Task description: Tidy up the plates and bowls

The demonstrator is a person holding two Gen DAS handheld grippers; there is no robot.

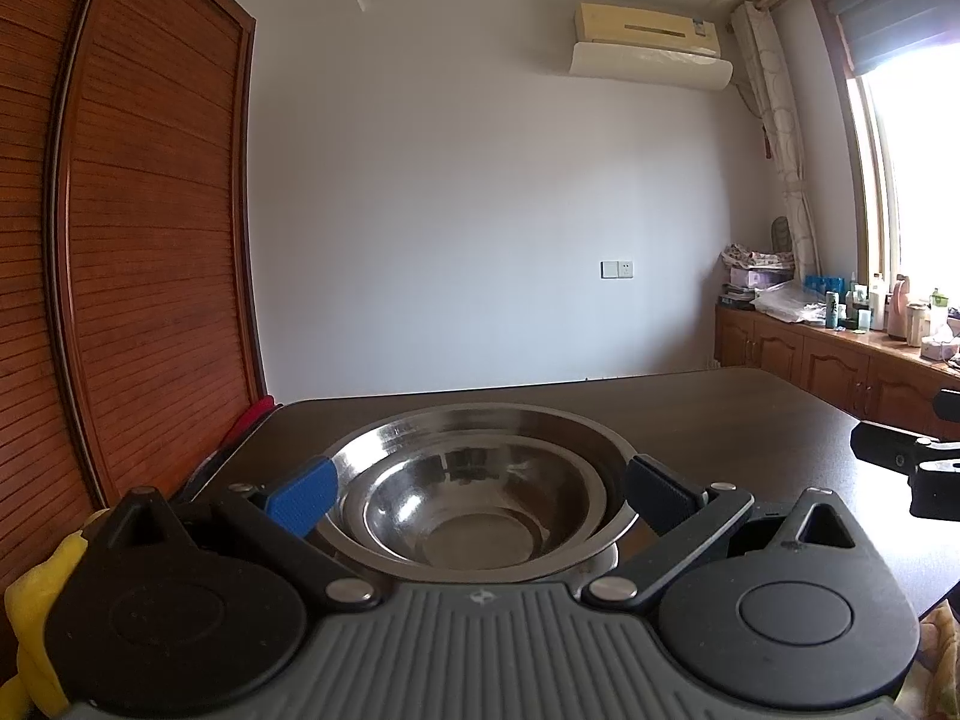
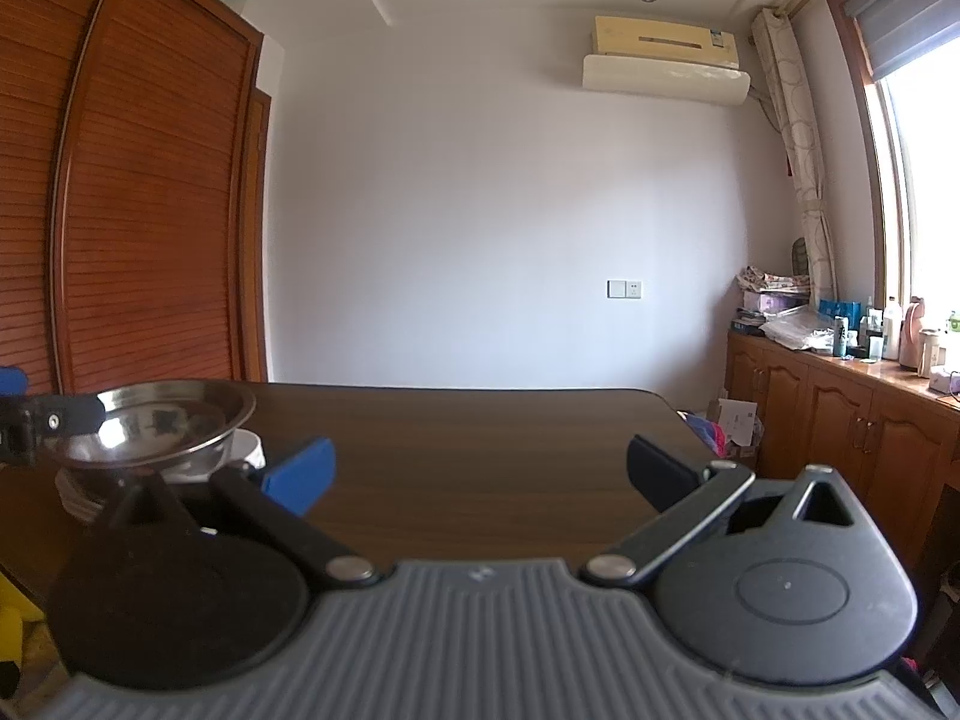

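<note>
Two nested steel bowls, a smaller one (image 1: 474, 510) inside a wider one (image 1: 480, 420), stand on the dark wooden table (image 1: 720, 420). My left gripper (image 1: 480, 495) is open, its blue and black fingers flanking the wider bowl's near rim. The right wrist view has the steel bowl (image 2: 168, 420) at far left, resting on a white bowl (image 2: 249, 450) and stacked plates (image 2: 75, 498). A left finger (image 2: 66, 413) reaches to its rim there. My right gripper (image 2: 480, 474) is open over bare table (image 2: 480, 420), holding nothing. Part of it shows at the left view's right edge (image 1: 900, 462).
A slatted wooden wardrobe (image 1: 150, 240) stands close along the table's left side. Low wooden cabinets (image 2: 840, 420) crowded with bottles run under the window on the right. A yellow object (image 1: 36, 600) sits at the lower left, and something red (image 1: 258, 411) lies by the table's left edge.
</note>
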